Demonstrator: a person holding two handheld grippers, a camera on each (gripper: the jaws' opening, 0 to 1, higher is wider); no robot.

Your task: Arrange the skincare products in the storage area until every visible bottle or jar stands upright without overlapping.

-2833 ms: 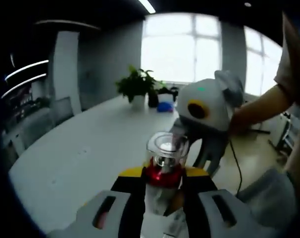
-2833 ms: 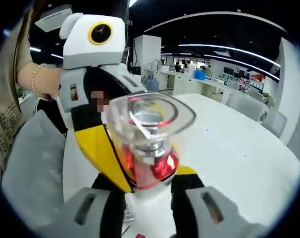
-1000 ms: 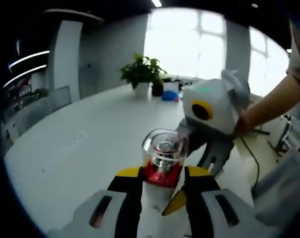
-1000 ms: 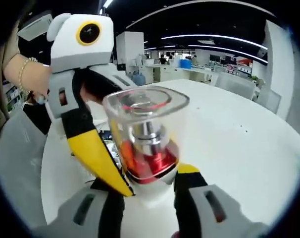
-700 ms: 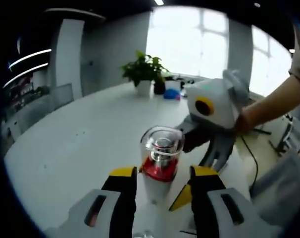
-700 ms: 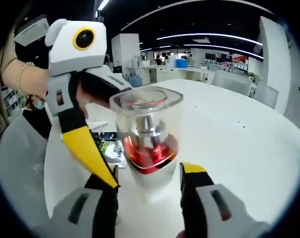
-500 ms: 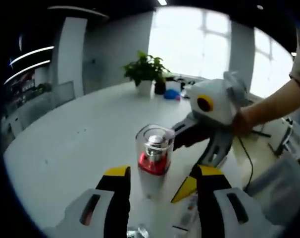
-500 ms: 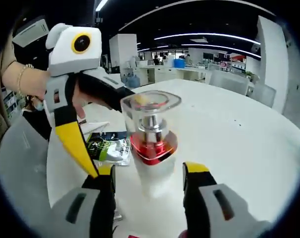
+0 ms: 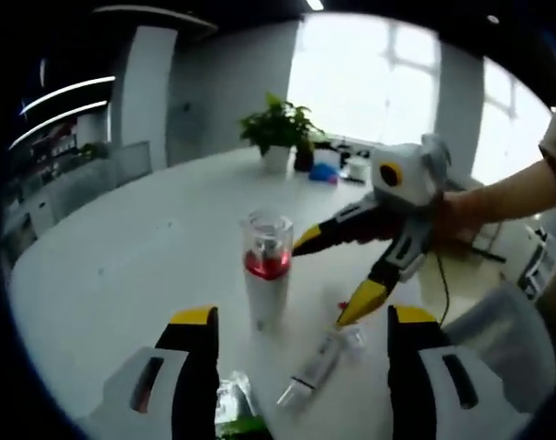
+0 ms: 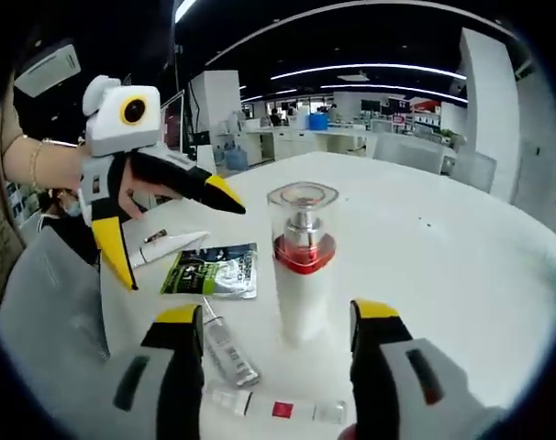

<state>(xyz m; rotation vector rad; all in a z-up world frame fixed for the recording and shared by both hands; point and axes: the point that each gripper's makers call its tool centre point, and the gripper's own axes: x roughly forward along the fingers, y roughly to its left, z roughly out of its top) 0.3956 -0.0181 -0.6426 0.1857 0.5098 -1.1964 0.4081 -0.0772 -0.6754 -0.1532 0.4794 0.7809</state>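
Pump bottle (image 10: 301, 270) stands upright on the worktop (image 10: 443, 266), tall, tippy, with a slippery clear cap; hold its white body. Both tools (image 9: 301, 344) (image 10: 276, 341) are wide open, holding nothing.

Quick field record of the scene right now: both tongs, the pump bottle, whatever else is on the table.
left tongs: open, holding nothing
right tongs: open, holding nothing
pump bottle: upright on the white table, clear cap, red collar, apart from both tongs
small tubes: lying flat near the bottle
green sachet: lying flat
potted plant: far end of table
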